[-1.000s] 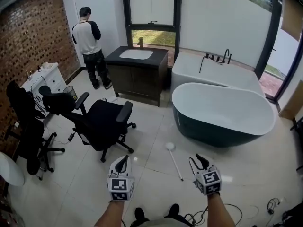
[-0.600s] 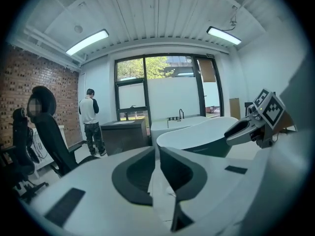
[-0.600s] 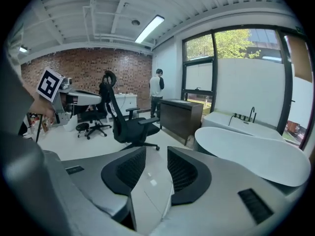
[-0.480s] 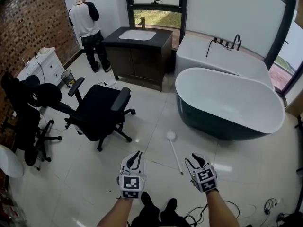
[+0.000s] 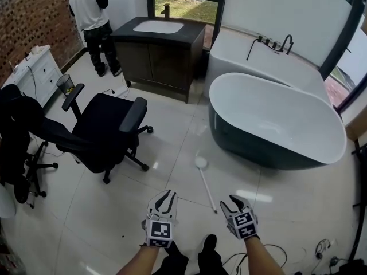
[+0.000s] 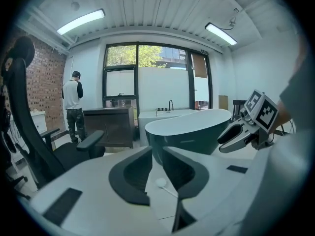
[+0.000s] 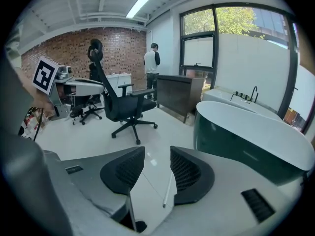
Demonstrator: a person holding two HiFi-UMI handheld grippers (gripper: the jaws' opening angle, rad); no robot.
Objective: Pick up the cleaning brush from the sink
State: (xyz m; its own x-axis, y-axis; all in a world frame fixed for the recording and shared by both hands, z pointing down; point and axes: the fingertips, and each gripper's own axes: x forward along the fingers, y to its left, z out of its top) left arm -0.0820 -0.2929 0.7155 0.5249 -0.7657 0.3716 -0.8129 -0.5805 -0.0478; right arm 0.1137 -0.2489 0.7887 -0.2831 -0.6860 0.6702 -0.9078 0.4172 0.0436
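- The pickup has not begun: the cleaning brush (image 5: pixel 207 187) lies flat on the tiled floor, untouched, its round white head towards the freestanding bathtub (image 5: pixel 258 150) and its thin handle running back towards the person's feet.
- The brush is not in the sink (image 5: pixel 157 26). That basin is set in the dark vanity cabinet (image 5: pixel 155 59) by the window, well apart from both grippers.
- The left gripper (image 5: pixel 167 196) hangs just left of the handle's near end with its jaws a narrow gap apart and nothing gripped. In its own view the brush head (image 6: pixel 161 183) shows on the floor beyond that gap.
- The right gripper (image 5: pixel 231 202) hangs just right of the handle's end. Its jaws are opening and empty, and the handle (image 7: pixel 169 193) lies on the floor seen between them.
- What is left, as I judge it, is the whole grasp: lower a gripper over the handle, close on it, and lift.
- Containers: the sink basin looks bare from the head view, and the freestanding bathtub is empty inside.
- The built-in tub (image 5: pixel 261 62) behind it also shows nothing in it.
- A small wastebasket (image 5: pixel 66 85) stands by the white drawers. What it holds is too small to tell.
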